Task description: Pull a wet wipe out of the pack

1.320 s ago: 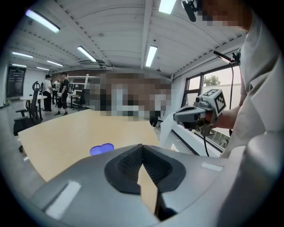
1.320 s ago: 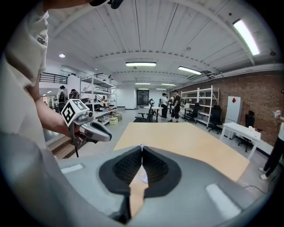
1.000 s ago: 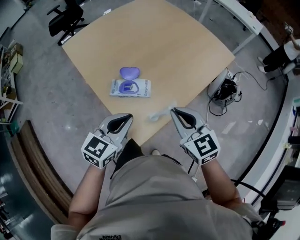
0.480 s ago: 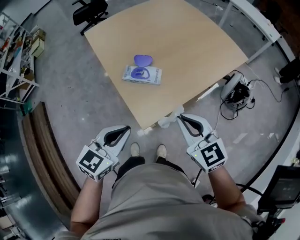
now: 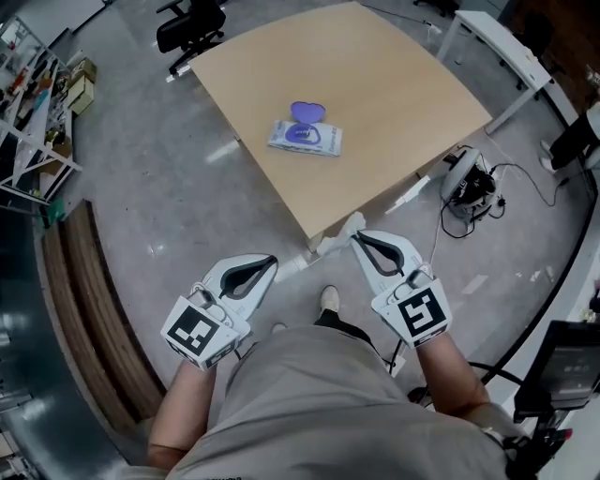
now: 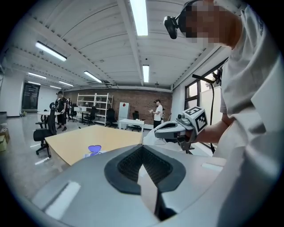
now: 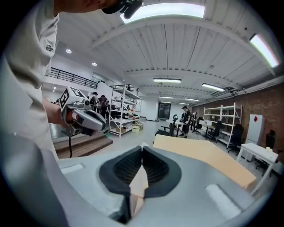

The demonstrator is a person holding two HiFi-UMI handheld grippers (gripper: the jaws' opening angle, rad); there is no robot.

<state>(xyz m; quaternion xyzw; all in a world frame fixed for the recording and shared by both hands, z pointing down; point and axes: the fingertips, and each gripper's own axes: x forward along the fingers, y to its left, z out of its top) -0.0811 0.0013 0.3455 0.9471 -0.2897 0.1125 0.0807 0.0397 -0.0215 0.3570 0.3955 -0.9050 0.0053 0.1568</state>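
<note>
While pinched in the tip of the right claw [image 5: 357,240], shut tight on it: one wet wipe [image 5: 345,228], thin, white, soft and crumpled, hanging right by the near corner of the table [image 5: 375,103]. Left claw [image 5: 271,262] shut too, black ribbed pads pressed together, nothing between them. Two claws in all, both smooth pale grey shells with a teardrop of black rubber at the front, each with one cube [image 5: 198,330] of black-and-white squares at the back.

One table, pale wood, smooth and flat, with curved edges. One pack [image 5: 306,138] on it, well apart from both claws: a flat, soft, puffy rectangle, white with blue print. Long side lying left to right across the head view, right end tipped a little nearer. One purple lid [image 5: 307,112], shaped like a heart, hard and shiny, flipped open and pointing to the far side of the table. A purple oval ring on top of the pack, just beside the lid.

One black chair [image 5: 192,23] past the far corner of the table. Floor [image 5: 141,216] grey, smooth and a bit shiny.
</note>
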